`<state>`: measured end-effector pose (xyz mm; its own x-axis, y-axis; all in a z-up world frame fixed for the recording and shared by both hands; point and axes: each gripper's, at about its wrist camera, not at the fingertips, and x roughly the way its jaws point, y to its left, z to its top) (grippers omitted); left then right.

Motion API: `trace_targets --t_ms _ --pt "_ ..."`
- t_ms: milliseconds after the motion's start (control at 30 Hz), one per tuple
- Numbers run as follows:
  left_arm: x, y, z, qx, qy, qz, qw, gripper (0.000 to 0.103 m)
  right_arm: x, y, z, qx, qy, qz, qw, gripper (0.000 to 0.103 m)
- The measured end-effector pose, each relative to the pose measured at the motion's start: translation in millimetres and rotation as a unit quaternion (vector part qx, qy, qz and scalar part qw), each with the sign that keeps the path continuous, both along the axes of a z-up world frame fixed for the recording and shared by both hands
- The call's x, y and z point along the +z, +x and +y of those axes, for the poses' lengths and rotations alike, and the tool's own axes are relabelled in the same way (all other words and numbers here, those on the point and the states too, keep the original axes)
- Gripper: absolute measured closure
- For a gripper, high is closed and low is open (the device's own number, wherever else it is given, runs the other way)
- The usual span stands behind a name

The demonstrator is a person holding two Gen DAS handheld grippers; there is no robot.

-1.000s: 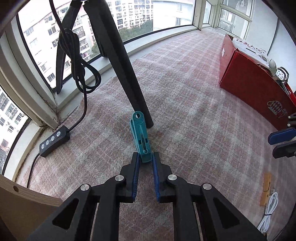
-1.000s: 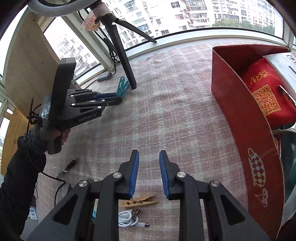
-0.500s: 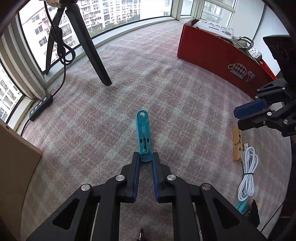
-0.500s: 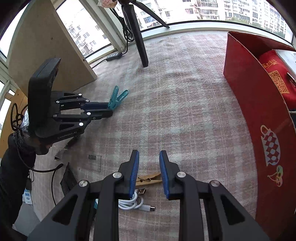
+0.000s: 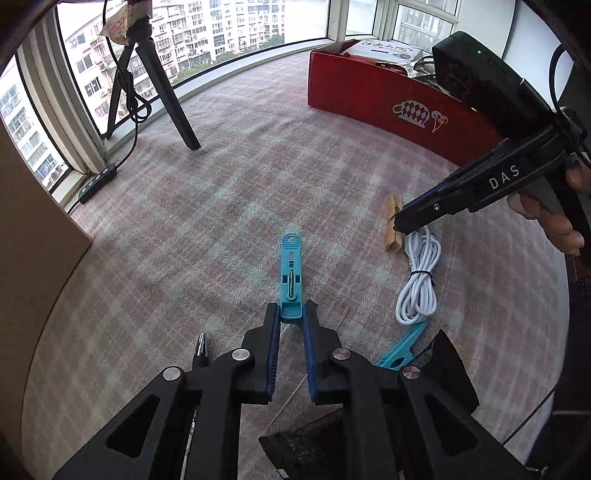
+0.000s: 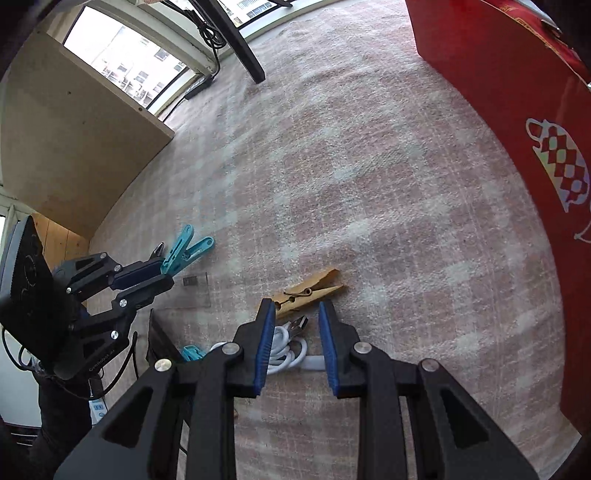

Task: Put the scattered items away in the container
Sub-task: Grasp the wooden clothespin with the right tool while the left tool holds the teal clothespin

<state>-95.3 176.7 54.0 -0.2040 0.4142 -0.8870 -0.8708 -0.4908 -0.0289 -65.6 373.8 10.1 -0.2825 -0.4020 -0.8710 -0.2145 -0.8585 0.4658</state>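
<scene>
Teal peg: while it is clamped at one end between the blue pads of the left gripper point(image 5: 291, 325), the teal clothes peg point(image 5: 291, 278) is held clear of the carpet, its long axis running straight ahead of the fingers toward 12 o'clock in the left wrist view; flat moulded plastic with a round hole at the far tip.
Right gripper: the right gripper point(image 6: 297, 321) is held with its jaws apart and nothing between the pads, tips just above a wooden peg.
Wooden peg: the wooden clothes peg point(image 6: 310, 290) is laid flat on the carpet, its long axis toward 2 o'clock in the right wrist view; pale wood with a wire spring.
Cable: a coiled white cable point(image 5: 419, 280) is seen just beside the wooden peg; smooth and glossy.
Container: the red cardboard box point(image 5: 388, 99) is stood at 1 o'clock, well apart from the teal peg.
Surface: a pink and grey checked carpet point(image 5: 240, 192), woven and fuzzy.
Room: curved windows point(image 5: 240, 22) and a black tripod leg point(image 5: 170, 92) are seen at 11 o'clock.
</scene>
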Motion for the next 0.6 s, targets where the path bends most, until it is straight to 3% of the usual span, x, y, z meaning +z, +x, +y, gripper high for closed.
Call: trace_targets --t_ms 200,367,600 --pt "4 16 -5 0.008 0.015 0.001 0.9999 0.092 4 -15 -18 0.003 0.046 -0.004 0.999 0.079" --pt "9 26 -13 0.021 0.031 -0.007 0.9993 0.092 9 -24 -33 0.025 0.091 -0.009 0.995 0.070" --pt "16 32 -31 0.064 0.063 -0.025 0.9956 0.092 13 -25 -61 0.081 0.190 0.016 0.978 0.068"
